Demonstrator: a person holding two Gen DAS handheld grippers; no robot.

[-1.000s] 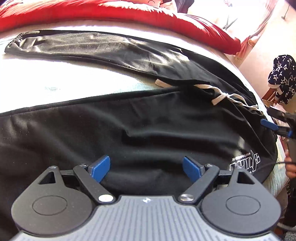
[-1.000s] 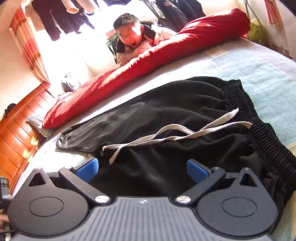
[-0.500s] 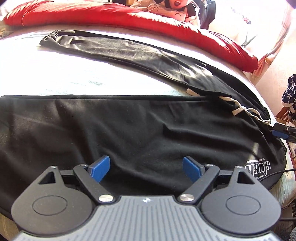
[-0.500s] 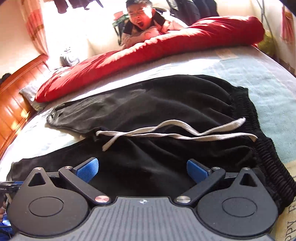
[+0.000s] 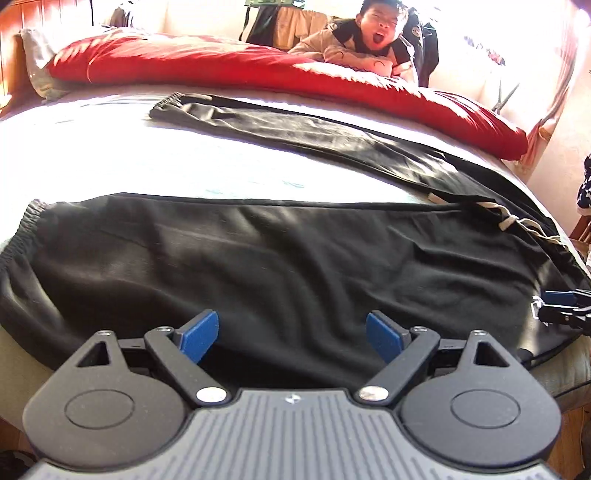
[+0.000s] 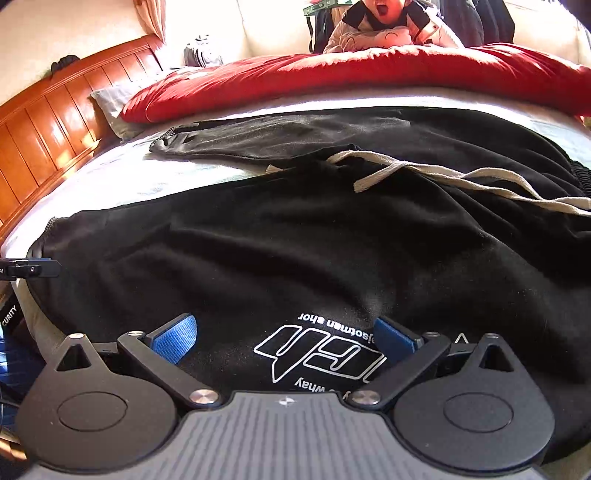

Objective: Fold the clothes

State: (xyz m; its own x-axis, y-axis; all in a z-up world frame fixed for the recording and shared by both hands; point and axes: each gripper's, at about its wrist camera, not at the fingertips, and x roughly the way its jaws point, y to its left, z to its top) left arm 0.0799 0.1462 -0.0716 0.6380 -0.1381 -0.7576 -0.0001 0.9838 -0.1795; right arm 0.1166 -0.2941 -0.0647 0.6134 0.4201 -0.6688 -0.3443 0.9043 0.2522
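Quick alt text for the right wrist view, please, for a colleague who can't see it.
The open right gripper sits low over black cotton jogger trousers spread on a bed, blue-padded fingers either side of a white printed logo. A cream drawstring trails across the waist, with a red quilt and a wooden headboard beyond.

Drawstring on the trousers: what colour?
Off-white drawstring on black trousers; clearest in the right wrist view.

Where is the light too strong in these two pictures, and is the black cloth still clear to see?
Left wrist view: sheet blown out white. Right wrist view: far wall overexposed. Trousers keep visible folds in both; fisheye bends edges.
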